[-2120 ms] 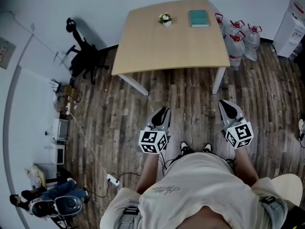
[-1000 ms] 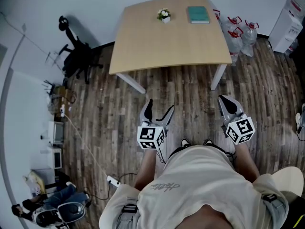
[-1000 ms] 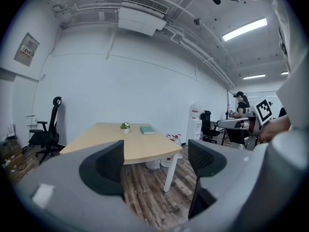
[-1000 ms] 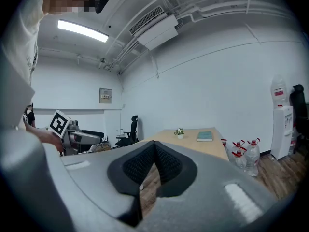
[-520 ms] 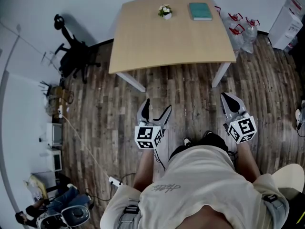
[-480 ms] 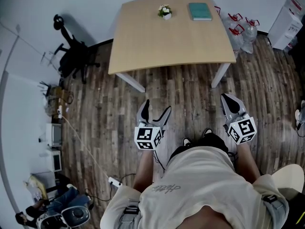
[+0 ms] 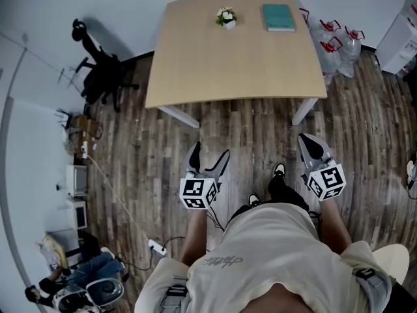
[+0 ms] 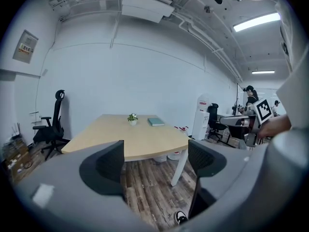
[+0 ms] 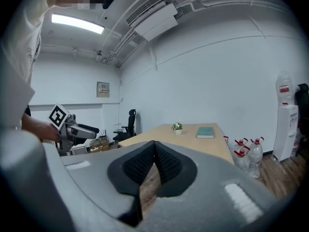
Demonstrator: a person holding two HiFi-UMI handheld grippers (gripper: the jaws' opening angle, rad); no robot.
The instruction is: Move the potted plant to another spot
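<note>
From the head view we see the potted plant (image 7: 226, 17) standing near the far edge of the light wooden table (image 7: 228, 70), with a teal book (image 7: 278, 16) beside it to the right; both grippers hang over the plank floor (image 7: 254, 129) on the near side of the table, well apart from the plant; the left gripper (image 7: 208, 155) has its jaws spread wide, the right gripper (image 7: 307, 142) has its jaws pressed together; clear water bottles (image 7: 335, 41) stand past the table's right end and a black office chair (image 7: 98, 77) past its left.

From the left gripper view we look between two wide-set jaws with nothing between them; the plant (image 8: 132, 118) sits far ahead on the table top, seen above the gap, the book (image 8: 156, 122) just to its right.

From the right gripper view we find the ridged pads meeting along one seam, holding nothing; the plant (image 9: 177, 127) stands well beyond the tips, slightly right of them.
</note>
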